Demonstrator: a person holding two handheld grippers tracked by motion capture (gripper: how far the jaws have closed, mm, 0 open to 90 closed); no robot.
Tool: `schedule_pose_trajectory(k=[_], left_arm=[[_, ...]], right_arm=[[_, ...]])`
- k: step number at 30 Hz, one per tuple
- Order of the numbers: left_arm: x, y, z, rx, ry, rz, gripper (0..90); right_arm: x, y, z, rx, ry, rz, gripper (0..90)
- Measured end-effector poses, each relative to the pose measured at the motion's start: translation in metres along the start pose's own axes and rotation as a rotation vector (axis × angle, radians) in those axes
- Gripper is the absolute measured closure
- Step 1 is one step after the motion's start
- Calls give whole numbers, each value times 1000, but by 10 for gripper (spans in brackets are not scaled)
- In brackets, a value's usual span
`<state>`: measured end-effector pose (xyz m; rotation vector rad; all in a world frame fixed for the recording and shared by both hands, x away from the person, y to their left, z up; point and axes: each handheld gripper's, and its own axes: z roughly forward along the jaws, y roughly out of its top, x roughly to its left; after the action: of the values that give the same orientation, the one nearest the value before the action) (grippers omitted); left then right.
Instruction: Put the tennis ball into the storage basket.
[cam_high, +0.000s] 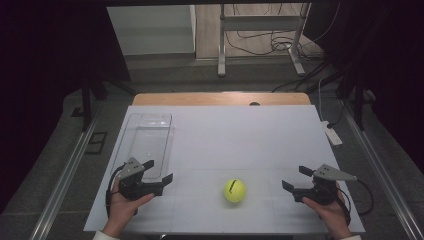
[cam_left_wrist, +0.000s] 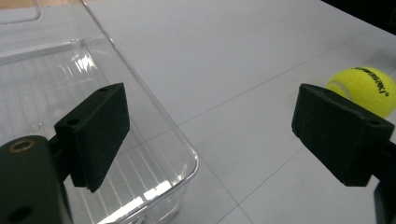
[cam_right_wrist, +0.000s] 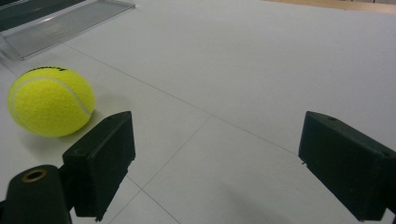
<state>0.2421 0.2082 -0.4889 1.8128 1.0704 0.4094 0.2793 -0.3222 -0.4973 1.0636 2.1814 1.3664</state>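
High view: the person's forearms are cut off by the bottom edge, so only the hands and wrists show. The left hand (cam_high: 122, 207) covers the rear of the left gripper (cam_high: 159, 176); the right hand (cam_high: 327, 212) covers the rear of the right gripper (cam_high: 295, 180). The lettering on the tennis ball (cam_high: 234, 190) is too small to read.

Left gripper view: the tennis ball (cam_left_wrist: 369, 88) is partly hidden behind one black jaw, and the clear plastic tray (cam_left_wrist: 154, 121) runs off the left and top edges.

Right gripper view: the tray (cam_right_wrist: 60, 21) is cut by the top left corner; the ball's (cam_right_wrist: 49, 100) printed word is foreshortened and unreadable.
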Motion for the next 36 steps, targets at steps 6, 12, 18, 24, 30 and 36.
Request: schedule_pose_trajectory(k=[6, 12, 18, 24, 30, 36], left_arm=[[-3, 3, 0, 9, -11, 18, 122], [-6, 8, 2, 13, -34, 29, 121], [-9, 12, 4, 19, -60, 28, 118], [-14, 17, 10, 31, -78, 41, 118], [-16, 21, 11, 34, -87, 50, 117], [-20, 26, 12, 33, -100, 55, 117]], right_arm=[[0, 1, -1, -11, -6, -3, 115], [0, 0, -1, -4, -7, -3, 115], [0, 0, -1, -6, -12, -4, 113], [-1, 0, 0, -2, -14, -4, 112], [-1, 0, -1, -1, -18, -2, 111], [-2, 0, -1, -1, -18, 0, 110]])
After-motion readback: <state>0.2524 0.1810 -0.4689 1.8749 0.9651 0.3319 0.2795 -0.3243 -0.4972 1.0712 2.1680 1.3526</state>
